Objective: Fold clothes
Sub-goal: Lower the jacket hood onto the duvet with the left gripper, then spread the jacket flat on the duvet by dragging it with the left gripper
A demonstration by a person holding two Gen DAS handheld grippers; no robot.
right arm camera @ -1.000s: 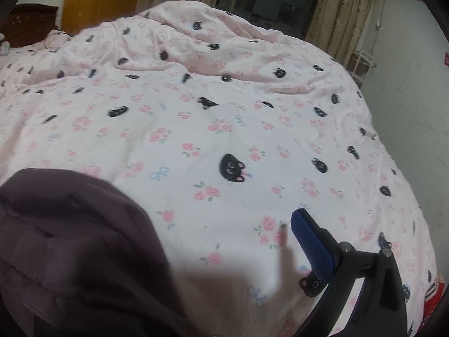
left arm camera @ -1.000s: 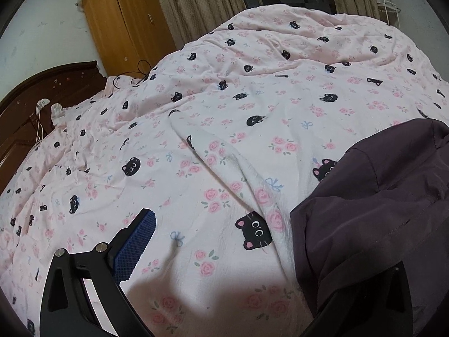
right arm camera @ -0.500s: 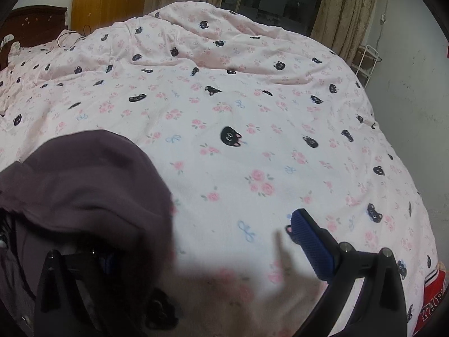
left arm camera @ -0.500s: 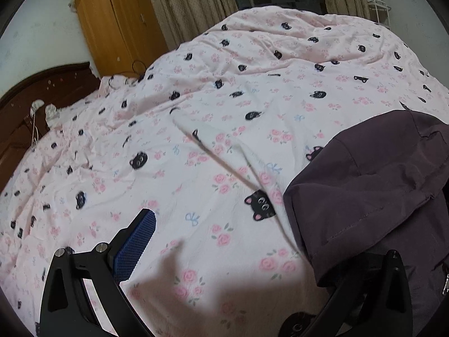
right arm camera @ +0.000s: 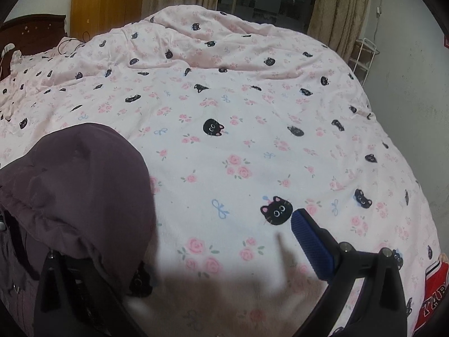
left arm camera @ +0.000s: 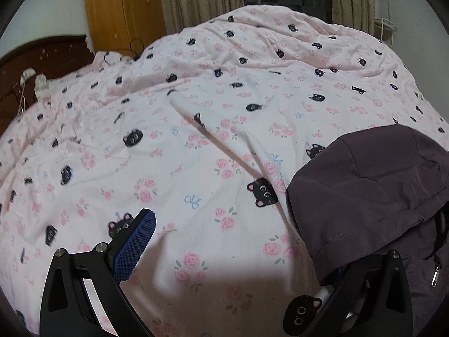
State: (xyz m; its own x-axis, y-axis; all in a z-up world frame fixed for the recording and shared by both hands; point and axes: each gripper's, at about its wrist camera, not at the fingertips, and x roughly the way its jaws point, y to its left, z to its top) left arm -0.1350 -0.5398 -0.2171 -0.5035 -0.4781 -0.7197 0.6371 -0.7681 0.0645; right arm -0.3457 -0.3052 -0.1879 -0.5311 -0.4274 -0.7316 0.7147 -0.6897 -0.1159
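Observation:
A dark purple hooded jacket (left arm camera: 373, 196) lies bunched on the pink bed cover at the right of the left wrist view, its zip pull (left arm camera: 435, 275) low at the edge. My left gripper (left arm camera: 241, 252) is open; its left blue pad (left arm camera: 134, 244) is bare, and the jacket's hem drapes over its right finger. In the right wrist view the same jacket (right arm camera: 84, 174) fills the lower left and covers the left finger of my open right gripper (right arm camera: 216, 241). The right blue pad (right arm camera: 311, 244) hangs bare over the cover.
The pink duvet (left arm camera: 196, 146) with black cats and roses covers the whole bed. A dark wooden headboard (left arm camera: 42, 61), an orange wardrobe (left arm camera: 120, 8) and curtains (right arm camera: 336, 2) stand behind. A white rack (right arm camera: 364, 56) is by the right wall. A red printed cloth (right arm camera: 432, 295) lies at the bed's near right corner.
Both views have pulled back and tilted up, showing more of the far bed and window. The jacket has slid lower and outward in each view and stays draped over the inner fingers.

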